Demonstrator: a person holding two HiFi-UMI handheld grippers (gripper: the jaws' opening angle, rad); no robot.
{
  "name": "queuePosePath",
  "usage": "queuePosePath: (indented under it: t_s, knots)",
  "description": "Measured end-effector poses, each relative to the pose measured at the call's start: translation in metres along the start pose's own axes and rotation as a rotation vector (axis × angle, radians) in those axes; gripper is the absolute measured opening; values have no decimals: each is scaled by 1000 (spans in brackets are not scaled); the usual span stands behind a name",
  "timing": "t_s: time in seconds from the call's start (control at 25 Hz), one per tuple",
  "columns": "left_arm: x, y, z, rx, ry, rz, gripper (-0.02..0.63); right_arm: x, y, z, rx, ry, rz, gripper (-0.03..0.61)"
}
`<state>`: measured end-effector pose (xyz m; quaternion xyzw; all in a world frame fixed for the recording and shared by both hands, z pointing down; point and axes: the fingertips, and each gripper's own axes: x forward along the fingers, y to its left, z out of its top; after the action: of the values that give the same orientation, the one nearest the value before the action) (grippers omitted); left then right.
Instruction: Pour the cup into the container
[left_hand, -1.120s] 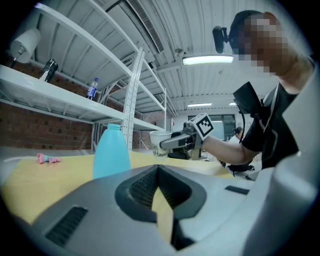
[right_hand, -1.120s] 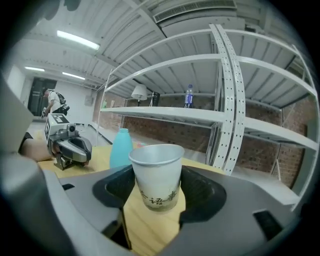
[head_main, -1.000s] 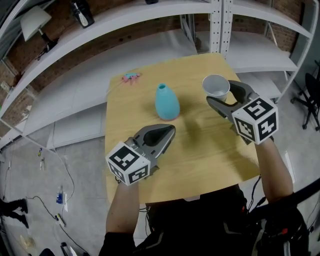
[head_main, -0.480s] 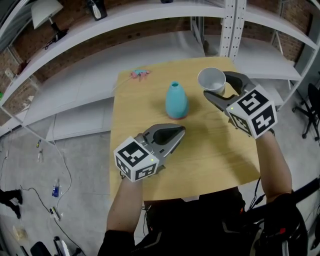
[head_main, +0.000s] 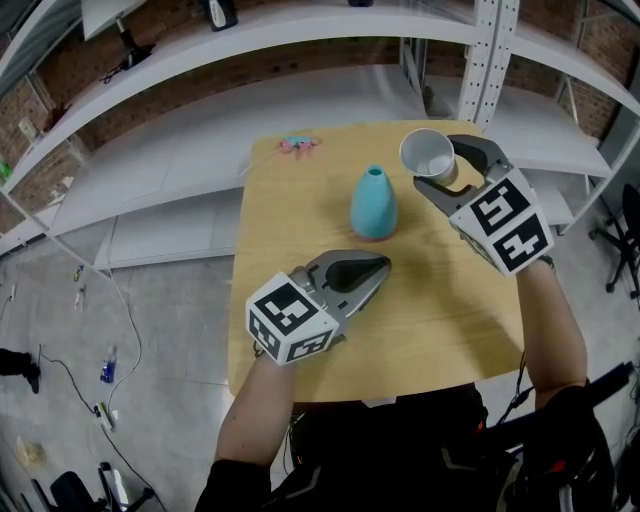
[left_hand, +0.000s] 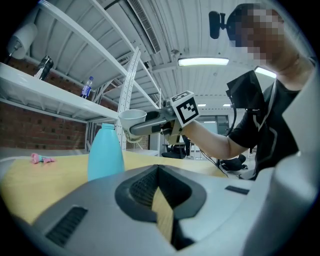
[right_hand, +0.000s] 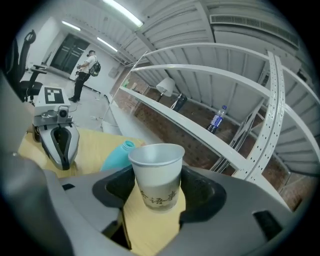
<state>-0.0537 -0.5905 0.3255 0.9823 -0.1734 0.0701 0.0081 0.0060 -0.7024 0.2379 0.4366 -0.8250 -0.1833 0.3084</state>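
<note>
Right gripper (head_main: 441, 182) clamps upright cup (head_main: 428, 155), raised. Bottle (head_main: 373, 203) stands upright just to its left, mouth up, lower than cup. Left gripper (head_main: 378, 268) closed, empty, farther back.

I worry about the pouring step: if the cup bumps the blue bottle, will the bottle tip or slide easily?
The blue bottle is wide at its base and narrow at its neck, so it probably resists tipping. It looks like light plastic, so a bump may slide it across the smooth table.
</note>
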Motion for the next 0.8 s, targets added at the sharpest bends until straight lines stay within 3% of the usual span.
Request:
queuePosePath:
  t_s: [0.8]
  knots:
    - [-1, 1, 1, 1, -1, -3, -9, 21, 2, 19, -282, 80, -52, 291]
